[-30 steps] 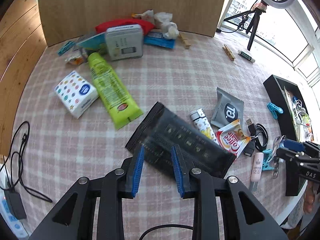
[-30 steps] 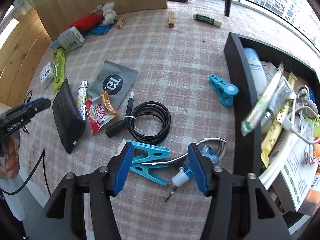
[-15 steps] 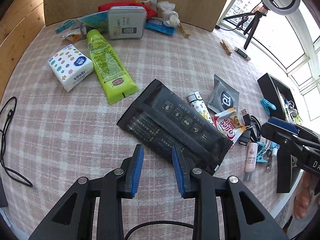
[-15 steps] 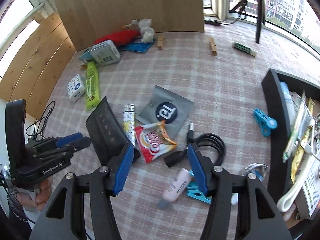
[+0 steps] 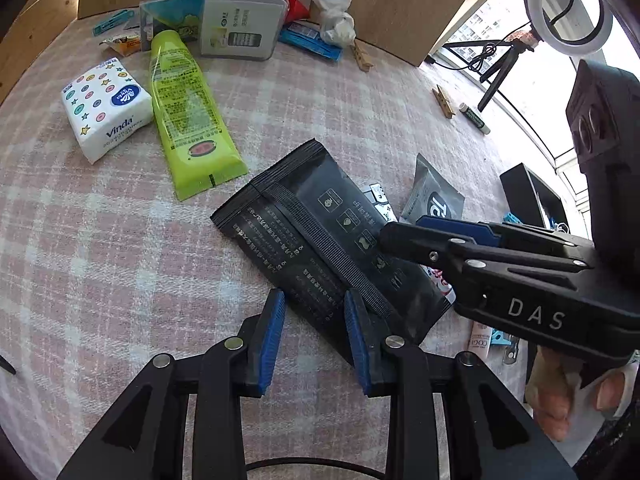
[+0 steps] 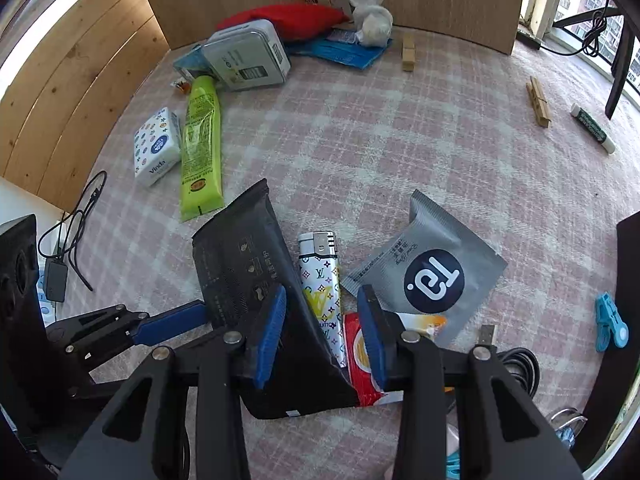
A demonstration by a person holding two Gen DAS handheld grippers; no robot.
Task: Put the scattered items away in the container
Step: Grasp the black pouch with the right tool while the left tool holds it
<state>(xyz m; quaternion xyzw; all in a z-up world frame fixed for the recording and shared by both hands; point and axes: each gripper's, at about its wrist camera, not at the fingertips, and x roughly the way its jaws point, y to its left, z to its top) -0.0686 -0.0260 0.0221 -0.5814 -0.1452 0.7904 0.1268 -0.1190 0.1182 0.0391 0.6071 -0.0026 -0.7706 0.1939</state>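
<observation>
Between right gripper [image 6: 322, 334] fingers, spread apart, empty: near edge of black pouch [image 6: 248, 280], lighter [image 6: 320, 276] just beside it. Left gripper [image 5: 314, 334] also apart, empty, straddling pouch's near end. Judgement: pouch flat and slippery, so pinch raised edge, avoid catching lighter. Red sachet [image 6: 360, 364] tucked under right finger. Grey packet [image 6: 428, 272] right of fingers. Container [image 5: 532, 196] far right, well apart. Green tube [image 5: 188, 120], tissue pack [image 5: 106, 114] beyond, left.

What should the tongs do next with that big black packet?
Probably lower the right tongs and close them on the black packet. They are open right above its near end, and it lies flat on the cloth, not yet gripped.
</observation>
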